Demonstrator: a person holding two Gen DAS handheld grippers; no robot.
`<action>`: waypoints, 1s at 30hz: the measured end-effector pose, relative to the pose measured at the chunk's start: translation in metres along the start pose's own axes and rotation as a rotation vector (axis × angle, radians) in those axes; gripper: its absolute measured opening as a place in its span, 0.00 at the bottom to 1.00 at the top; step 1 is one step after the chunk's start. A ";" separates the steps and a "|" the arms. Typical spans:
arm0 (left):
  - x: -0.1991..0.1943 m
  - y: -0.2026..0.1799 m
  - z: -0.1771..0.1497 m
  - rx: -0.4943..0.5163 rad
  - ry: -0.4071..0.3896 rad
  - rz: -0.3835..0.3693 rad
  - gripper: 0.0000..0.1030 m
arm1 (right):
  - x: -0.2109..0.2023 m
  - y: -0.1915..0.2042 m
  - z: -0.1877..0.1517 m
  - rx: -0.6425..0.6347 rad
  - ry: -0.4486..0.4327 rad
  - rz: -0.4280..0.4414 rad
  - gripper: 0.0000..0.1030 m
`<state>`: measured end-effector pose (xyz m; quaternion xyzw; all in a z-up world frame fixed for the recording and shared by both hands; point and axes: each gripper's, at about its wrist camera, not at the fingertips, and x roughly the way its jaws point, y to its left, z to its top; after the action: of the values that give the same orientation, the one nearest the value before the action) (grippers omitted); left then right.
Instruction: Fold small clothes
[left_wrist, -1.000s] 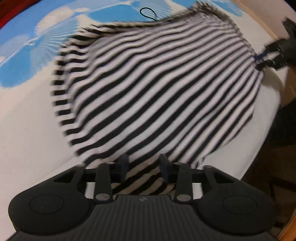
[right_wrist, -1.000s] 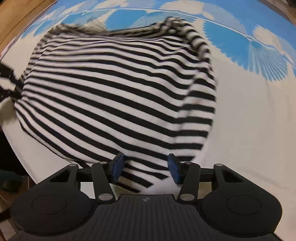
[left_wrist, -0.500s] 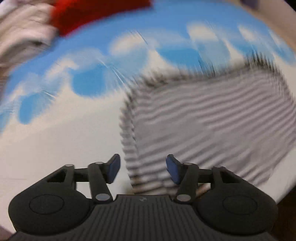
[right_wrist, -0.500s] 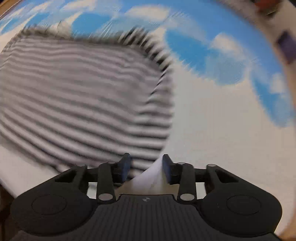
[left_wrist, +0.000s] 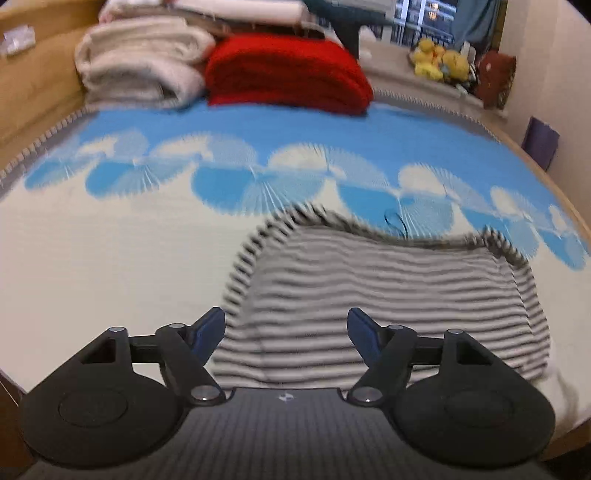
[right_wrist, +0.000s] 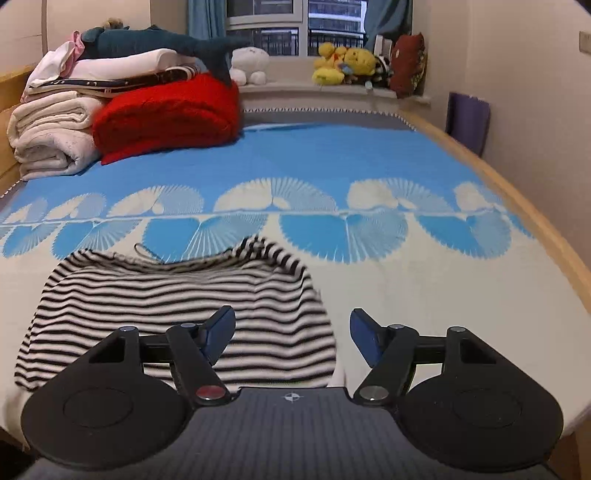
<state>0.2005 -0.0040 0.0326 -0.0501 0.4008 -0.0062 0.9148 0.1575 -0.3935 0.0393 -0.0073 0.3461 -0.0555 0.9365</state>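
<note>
A black-and-white striped garment (left_wrist: 388, 295) (right_wrist: 177, 310) lies folded on the bed's white and blue cover, near the front edge. My left gripper (left_wrist: 286, 330) hangs above the garment's left part, its jaws opening, with no cloth pinched between its blue pads (left_wrist: 207, 328). My right gripper (right_wrist: 293, 330) hangs above the garment's right edge, its jaws also opening and holding nothing. A thin dark loop (right_wrist: 146, 254) sticks out at the garment's far edge.
Rolled white towels (right_wrist: 51, 136) and a folded red blanket (right_wrist: 170, 114) are stacked at the bed's far left. Plush toys (right_wrist: 343, 62) line the windowsill. The bed's wooden rim (right_wrist: 524, 206) runs along the right side, and a purple item (right_wrist: 467, 118) leans on the wall.
Both grippers let go of the striped garment, opened wider and rose, tilting up so the far end of the bed came into view. The garment now lies flat on the cover.
</note>
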 end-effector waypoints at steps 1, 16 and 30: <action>0.005 0.000 -0.003 -0.001 0.012 -0.019 0.70 | 0.002 0.000 -0.002 -0.008 0.007 -0.016 0.68; 0.027 -0.014 -0.039 0.114 -0.010 -0.040 0.32 | 0.011 -0.026 -0.021 -0.016 0.065 -0.115 0.68; 0.057 0.002 -0.039 0.053 0.066 -0.014 0.33 | 0.021 -0.041 -0.022 0.018 0.087 -0.148 0.68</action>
<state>0.2104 -0.0079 -0.0355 -0.0284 0.4300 -0.0249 0.9020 0.1545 -0.4364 0.0112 -0.0221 0.3846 -0.1281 0.9139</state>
